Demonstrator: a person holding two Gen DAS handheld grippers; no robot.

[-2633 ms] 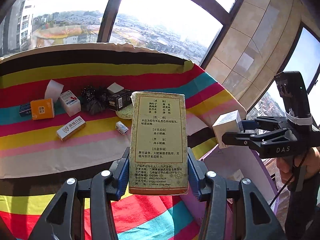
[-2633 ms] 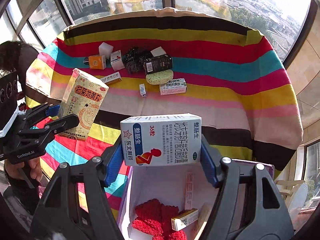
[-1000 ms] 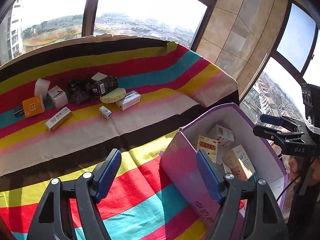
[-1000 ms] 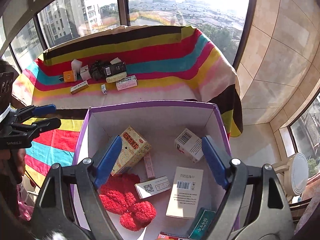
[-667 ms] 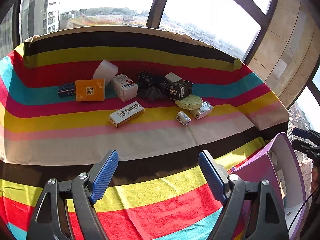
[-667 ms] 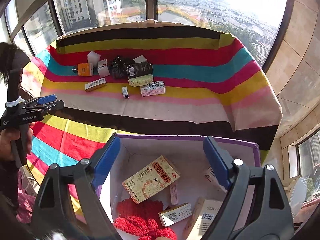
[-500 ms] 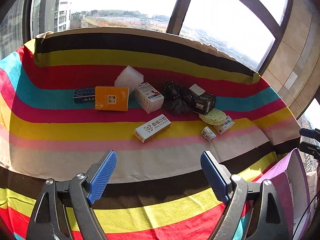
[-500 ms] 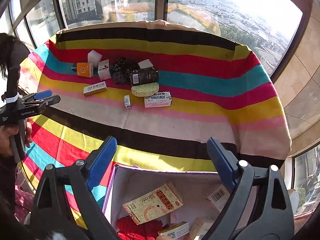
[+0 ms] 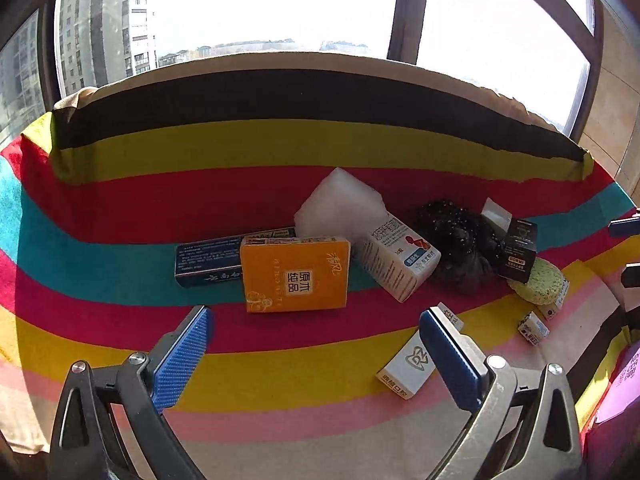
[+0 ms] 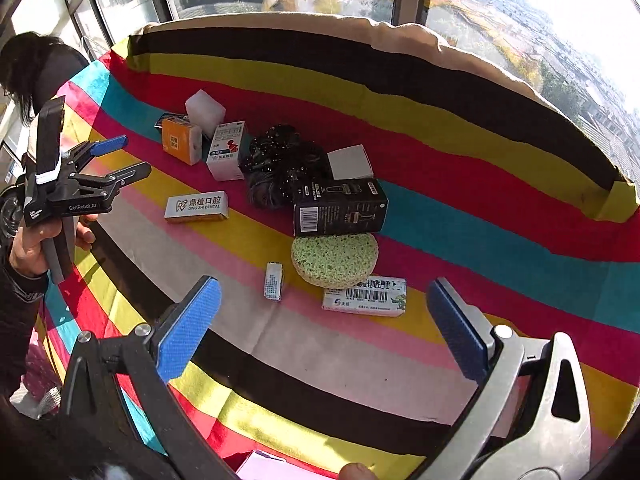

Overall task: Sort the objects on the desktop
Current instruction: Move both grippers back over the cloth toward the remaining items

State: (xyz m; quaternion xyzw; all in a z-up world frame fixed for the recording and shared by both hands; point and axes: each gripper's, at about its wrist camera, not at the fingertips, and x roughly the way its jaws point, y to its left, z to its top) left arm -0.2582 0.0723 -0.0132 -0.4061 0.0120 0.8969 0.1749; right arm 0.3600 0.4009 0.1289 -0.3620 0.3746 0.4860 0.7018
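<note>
Orange cardboard tissue box (image 9: 295,274): light, crushable, best gripped across its flat sides; both grippers' jaws opening, nothing between them.

On the cloth (image 10: 460,240) the things lie in a loose row towards its far edge. At the left end a tissue pack (image 10: 181,141) lies before a foam block (image 10: 205,109); a flat box (image 9: 206,256) lies behind the pack. Right of these stands a medicine box (image 10: 227,151), then a hair tie (image 10: 276,160). A carton (image 10: 340,207) lies right of the hair tie, a sponge (image 10: 334,258) just before it. A dental box (image 10: 197,207) lies nearer, left of a small tube (image 10: 273,281) and a barcode box (image 10: 365,296).
</note>
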